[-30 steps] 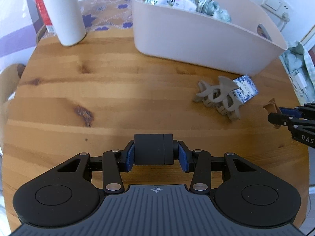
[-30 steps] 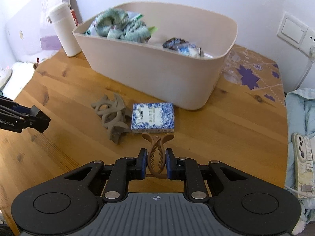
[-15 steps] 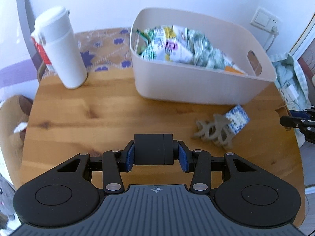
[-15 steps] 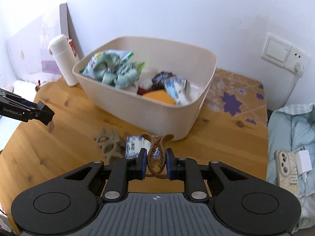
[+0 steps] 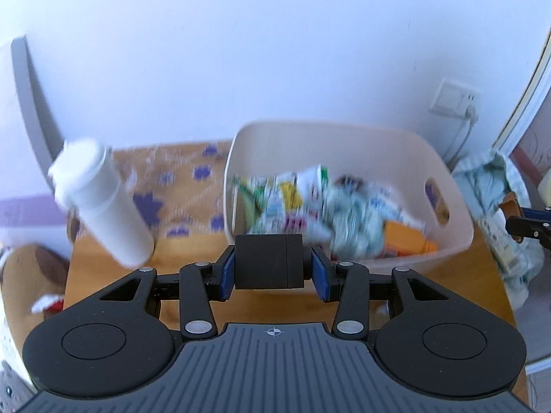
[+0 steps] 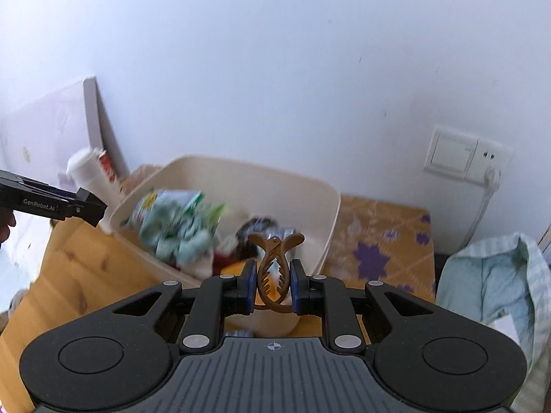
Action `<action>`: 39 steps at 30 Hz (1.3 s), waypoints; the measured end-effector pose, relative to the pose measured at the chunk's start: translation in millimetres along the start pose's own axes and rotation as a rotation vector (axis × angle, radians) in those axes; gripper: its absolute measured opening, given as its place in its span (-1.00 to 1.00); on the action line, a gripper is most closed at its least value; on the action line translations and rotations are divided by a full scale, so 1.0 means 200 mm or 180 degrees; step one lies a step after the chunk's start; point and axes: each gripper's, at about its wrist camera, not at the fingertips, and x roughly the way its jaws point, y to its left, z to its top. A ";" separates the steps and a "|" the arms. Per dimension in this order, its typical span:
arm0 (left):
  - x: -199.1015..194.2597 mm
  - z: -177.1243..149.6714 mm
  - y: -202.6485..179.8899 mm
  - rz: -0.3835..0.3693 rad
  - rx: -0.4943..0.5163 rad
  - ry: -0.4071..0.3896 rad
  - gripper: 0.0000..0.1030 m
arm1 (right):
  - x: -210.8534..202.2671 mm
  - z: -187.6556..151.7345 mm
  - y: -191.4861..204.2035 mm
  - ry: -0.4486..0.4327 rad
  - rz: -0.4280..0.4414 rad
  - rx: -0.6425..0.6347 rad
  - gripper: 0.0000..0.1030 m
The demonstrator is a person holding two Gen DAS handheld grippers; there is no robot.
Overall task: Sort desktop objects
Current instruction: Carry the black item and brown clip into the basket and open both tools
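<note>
My left gripper (image 5: 272,272) is shut on a black box (image 5: 268,265) and holds it high, in front of the near wall of the cream bin (image 5: 451,206). My right gripper (image 6: 273,285) is shut on a brown hair claw clip (image 6: 274,268) and holds it raised above the near edge of the cream bin (image 6: 330,206). The bin holds several packets, cloths and an orange item. The right gripper also shows at the right edge of the left wrist view (image 5: 527,225), and the left gripper at the left edge of the right wrist view (image 6: 82,206).
A white bottle (image 5: 103,210) stands left of the bin on the round wooden table (image 5: 103,282). A patterned mat (image 6: 385,241) lies at the table's back. Light-green clothing (image 6: 492,282) lies to the right. A wall socket (image 6: 465,155) with a cable is behind.
Both grippers have risen with their objects and tilted up toward the bin. The grey claw clip and the blue patterned box have dropped out of view.
</note>
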 end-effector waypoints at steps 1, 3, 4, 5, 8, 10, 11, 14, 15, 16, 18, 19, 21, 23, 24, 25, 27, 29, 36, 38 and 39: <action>0.00 0.03 -0.01 -0.0006 0.0012 -0.0035 -0.13 | 0.01 0.02 0.00 -0.0025 -0.0015 -0.0002 -0.66; 0.01 0.09 -0.02 0.0000 0.0027 -0.0099 -0.13 | 0.03 0.06 -0.01 -0.0060 -0.0034 -0.0001 -0.66; 0.02 0.12 -0.02 0.0007 0.0032 -0.0130 -0.13 | 0.04 0.07 -0.01 -0.0079 -0.0040 0.0007 -0.66; 0.03 0.15 -0.03 0.0006 0.0050 -0.0158 -0.13 | 0.05 0.09 -0.01 -0.0102 -0.0054 0.0013 -0.66; 0.06 0.22 -0.08 0.0041 0.0139 -0.0260 -0.13 | 0.10 0.13 0.01 -0.0135 -0.0053 0.0008 -0.65; 0.09 0.25 -0.12 0.0044 0.0191 -0.0305 -0.13 | 0.14 0.16 0.02 -0.0122 -0.0054 -0.0016 -0.65; 0.11 0.26 -0.13 0.0042 0.0193 -0.0305 -0.13 | 0.17 0.17 0.03 -0.0108 -0.0049 -0.0029 -0.65; 0.19 0.28 -0.16 0.0073 0.0199 -0.0292 -0.13 | 0.26 0.19 0.06 -0.0050 -0.0046 -0.0040 -0.65; 0.21 0.28 -0.18 0.0111 0.0225 -0.0304 -0.13 | 0.29 0.20 0.07 -0.0024 -0.0050 -0.0032 -0.65; 0.24 0.28 -0.19 0.0155 0.0225 -0.0316 -0.13 | 0.31 0.19 0.08 0.0005 -0.0052 -0.0024 -0.65; 0.28 0.28 -0.21 0.0207 0.0182 -0.0286 -0.13 | 0.38 0.19 0.08 0.0079 -0.0068 0.0004 -0.65; 0.31 0.27 -0.21 0.0223 0.0148 -0.0249 -0.13 | 0.40 0.18 0.08 0.0118 -0.0074 0.0023 -0.65; 0.37 0.26 -0.22 0.0269 0.0119 -0.0175 -0.13 | 0.46 0.16 0.08 0.0210 -0.0093 0.0071 -0.65; 0.41 0.25 -0.24 0.0346 0.0119 -0.0129 -0.13 | 0.51 0.13 0.08 0.0304 -0.0125 0.0102 -0.65; 0.43 0.25 -0.25 0.0377 0.0108 -0.0116 -0.13 | 0.54 0.12 0.08 0.0344 -0.0143 0.0106 -0.65; 0.45 0.24 -0.25 0.0397 0.0087 -0.0110 -0.13 | 0.56 0.11 0.08 0.0393 -0.0158 0.0106 -0.65; 0.47 0.25 -0.26 0.0428 0.0067 -0.0101 -0.12 | 0.60 0.10 0.08 0.0463 -0.0190 0.0093 -0.65; 0.48 0.25 -0.28 0.0443 0.0096 -0.0096 -0.12 | 0.63 0.09 0.09 0.0523 -0.0215 0.0073 -0.65; 0.51 0.30 -0.32 0.0405 0.0124 -0.0072 0.01 | 0.63 0.08 0.10 0.0563 -0.0216 0.0091 -0.12; 0.50 0.29 -0.33 0.0416 0.0107 -0.0096 0.22 | 0.62 0.08 0.11 0.0538 -0.0222 0.0067 0.07; 0.50 0.29 -0.33 0.0415 0.0112 -0.0114 0.26 | 0.61 0.08 0.11 0.0525 -0.0214 0.0045 0.13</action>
